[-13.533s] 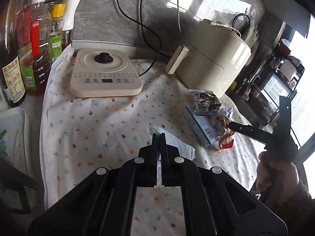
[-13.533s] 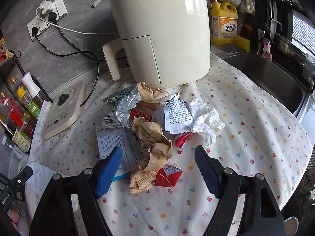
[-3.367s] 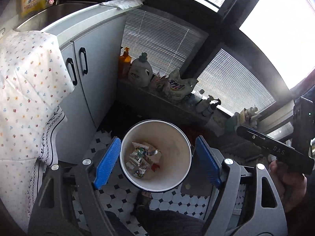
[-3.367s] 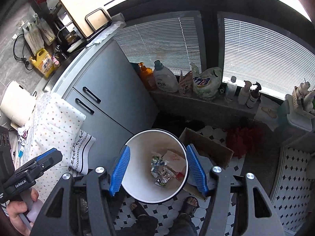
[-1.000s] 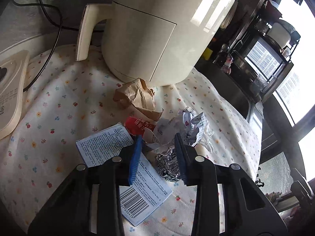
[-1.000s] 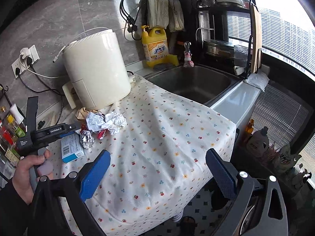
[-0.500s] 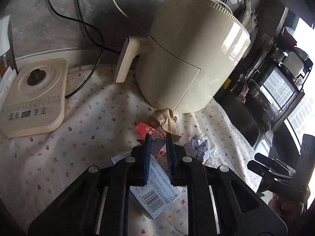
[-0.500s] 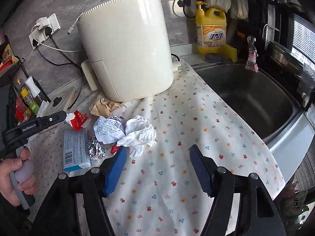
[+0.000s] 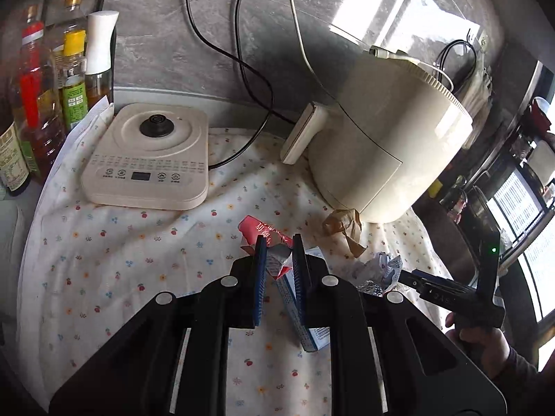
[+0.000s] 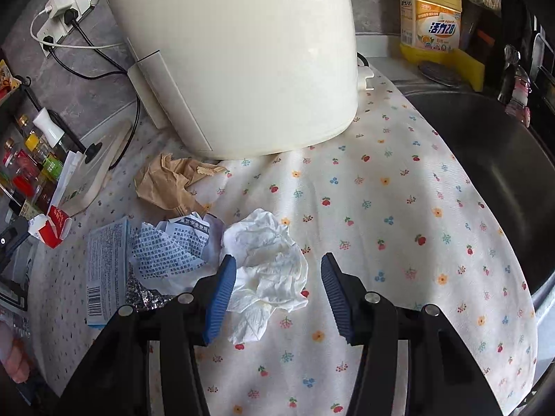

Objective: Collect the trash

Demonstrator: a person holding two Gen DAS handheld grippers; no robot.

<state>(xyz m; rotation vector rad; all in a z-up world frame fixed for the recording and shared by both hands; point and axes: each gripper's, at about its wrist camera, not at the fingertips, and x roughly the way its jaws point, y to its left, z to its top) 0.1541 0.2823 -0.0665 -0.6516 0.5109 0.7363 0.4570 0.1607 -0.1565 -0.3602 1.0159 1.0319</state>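
My left gripper (image 9: 278,247) is shut on a crushed red and white carton (image 9: 265,239), held just above the flowered cloth (image 9: 138,242); the carton also shows in the right wrist view (image 10: 52,228). My right gripper (image 10: 275,270) is open, its jaws on either side of a crumpled white tissue (image 10: 269,260) on the cloth. Left of the tissue lie a crumpled printed leaflet (image 10: 173,246), a foil ball (image 10: 144,294), a flat blue and white box (image 10: 105,260) and crumpled brown paper (image 10: 166,183).
A cream air fryer (image 10: 236,55) stands behind the trash. A cream induction base (image 9: 149,159) and several bottles (image 9: 41,97) are at the left. A steel sink (image 10: 485,173) and a yellow detergent jug (image 10: 432,17) are at the right.
My left gripper has lifted and drawn the red carton back from the pile. My right gripper has come down and forward to the white tissue, jaws narrowing around it.
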